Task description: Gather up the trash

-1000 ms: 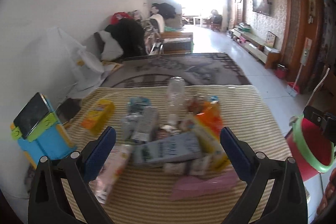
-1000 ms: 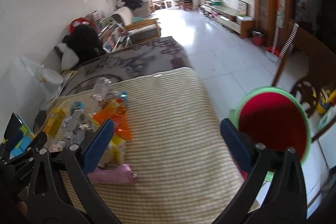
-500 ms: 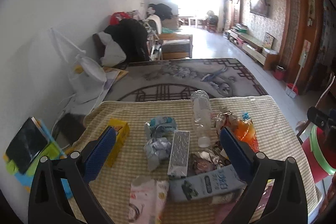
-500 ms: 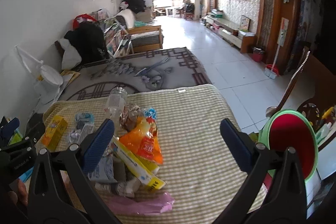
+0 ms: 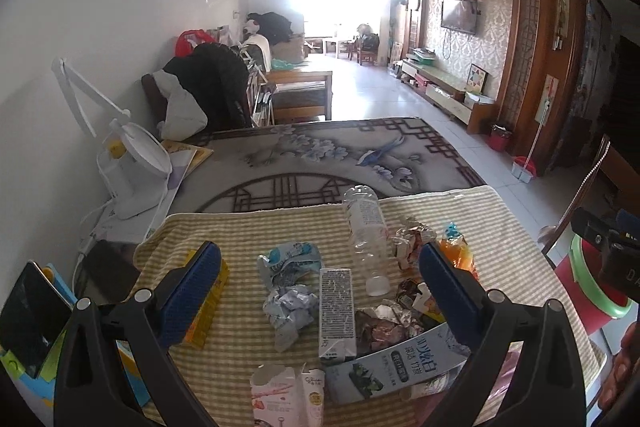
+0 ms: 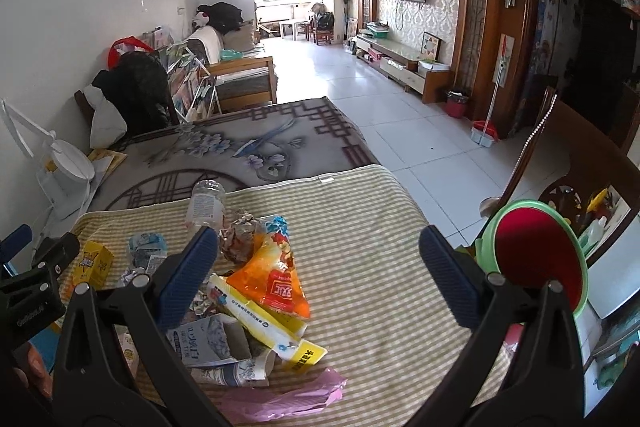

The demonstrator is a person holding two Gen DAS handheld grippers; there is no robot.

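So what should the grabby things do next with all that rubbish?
Probably lower the right hand-held gripper onto the orange snack bag and close on it. Both hand-held grippers are open and empty, the bag lies on top of the pile at the side nearest the red bin, and the striped cloth between bag and bin is bare, so the carry looks easy.

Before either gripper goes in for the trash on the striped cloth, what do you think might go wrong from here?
1. The clear bottle lies on its side, so a nudge would probably roll it.
2. The litter is piled tightly: the orange snack bag overlaps the yellow-and-white carton, so the wide-open jaws of the right gripper may drag neighbours along.
3. The red bin stands off the table's right edge, so loosely held pieces could drop to the floor on the way.
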